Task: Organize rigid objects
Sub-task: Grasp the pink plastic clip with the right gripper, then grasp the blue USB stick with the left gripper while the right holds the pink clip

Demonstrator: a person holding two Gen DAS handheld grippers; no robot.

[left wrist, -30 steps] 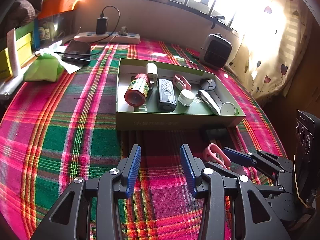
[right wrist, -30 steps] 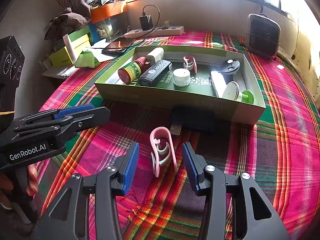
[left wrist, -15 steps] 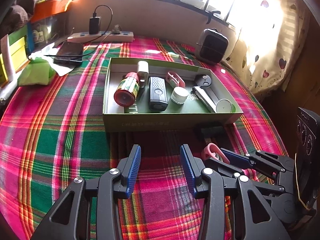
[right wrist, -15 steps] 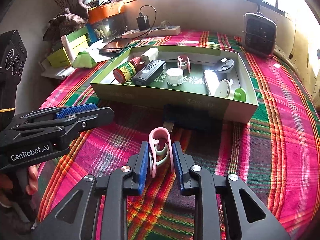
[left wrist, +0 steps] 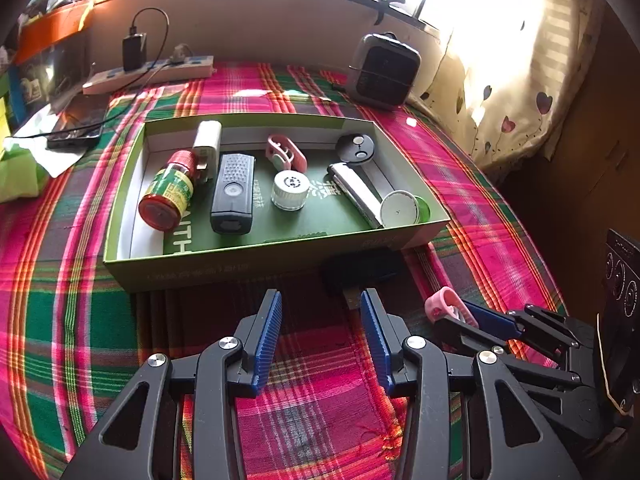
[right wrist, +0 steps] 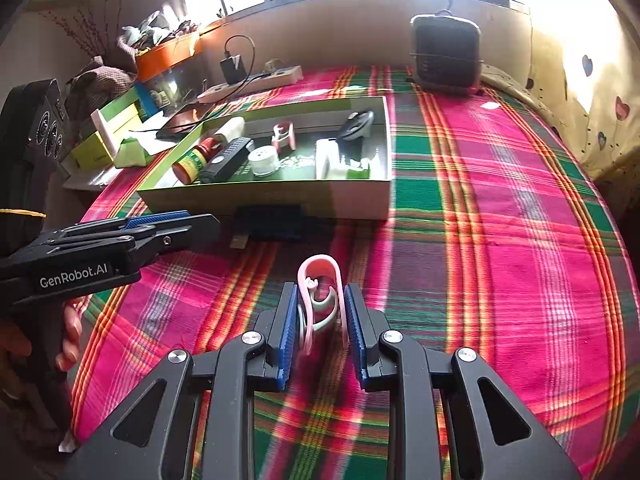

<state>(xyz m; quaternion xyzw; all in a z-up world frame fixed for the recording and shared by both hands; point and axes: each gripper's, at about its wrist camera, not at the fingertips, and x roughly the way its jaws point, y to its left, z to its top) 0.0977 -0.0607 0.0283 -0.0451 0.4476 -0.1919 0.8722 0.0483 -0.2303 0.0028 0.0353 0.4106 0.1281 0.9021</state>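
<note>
My right gripper (right wrist: 320, 312) is shut on a pink plastic clip (right wrist: 322, 280), held upright just above the plaid cloth. From the left wrist view the same clip (left wrist: 442, 304) pokes out of the right gripper (left wrist: 460, 314) at lower right. My left gripper (left wrist: 320, 320) is open with nothing between its fingers, in front of the green box (left wrist: 240, 266). The box holds a red-capped bottle (left wrist: 168, 192), a black device (left wrist: 233, 194), a white jar (left wrist: 290, 190), another pink clip (left wrist: 286, 154) and several more items. A black USB device (left wrist: 362, 270) lies outside against the box front.
A small dark heater (left wrist: 384, 70) stands behind the box. A power strip (left wrist: 152, 74) with a charger and a phone (left wrist: 76, 128) lie at the back left. The plaid table curves down at the right, beside a curtain (left wrist: 520, 80).
My right gripper has shut on the pink clip and lifted it off the cloth, swinging rightward. The left gripper has stayed open and risen slightly.
</note>
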